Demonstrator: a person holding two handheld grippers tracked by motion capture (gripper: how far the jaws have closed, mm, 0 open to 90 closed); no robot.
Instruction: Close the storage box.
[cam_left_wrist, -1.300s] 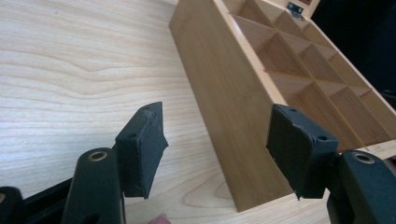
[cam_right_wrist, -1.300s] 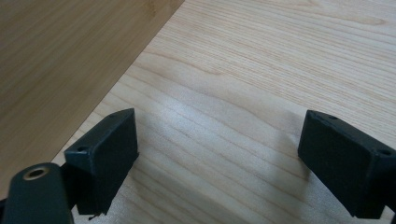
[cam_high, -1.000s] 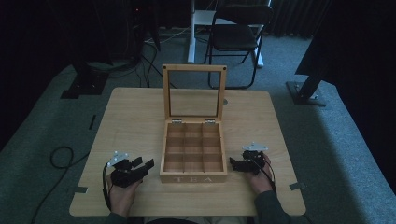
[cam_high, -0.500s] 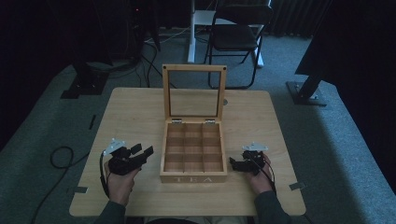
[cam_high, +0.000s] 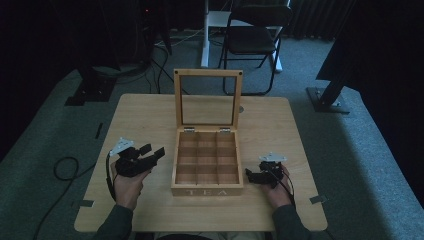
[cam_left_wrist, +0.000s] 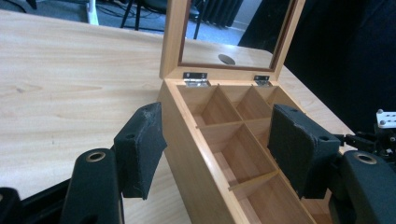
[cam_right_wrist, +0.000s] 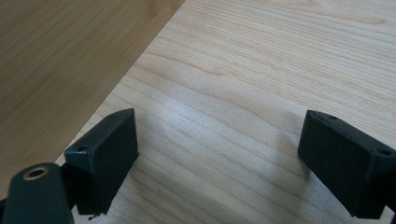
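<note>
A wooden tea box (cam_high: 207, 191) marked "TEA" stands mid-table, its glass-paned lid (cam_high: 208, 75) upright and its compartments (cam_left_wrist: 238, 154) empty. Left of the box, a hand holds my left gripper (cam_high: 150, 154) open, its jaws pointing at the box's left side. In the left gripper view the left gripper (cam_left_wrist: 219, 149) straddles the box's near left wall (cam_left_wrist: 196, 177) without touching it. My right gripper (cam_high: 249, 175) sits low by the box's right side, open. In the right gripper view the right gripper (cam_right_wrist: 219, 144) is over bare table (cam_right_wrist: 261, 60), with the box wall (cam_right_wrist: 56, 60) at upper left.
The light wooden table (cam_high: 280, 130) has free room behind and beside the box. A black chair (cam_high: 255, 40) stands on the carpet beyond the far edge. Black stand bases (cam_high: 327, 100) and a cable (cam_high: 65, 167) lie on the floor.
My left gripper has moved forward along the table, away from the person and closer to the box's left side. The right gripper has hardly shifted.
</note>
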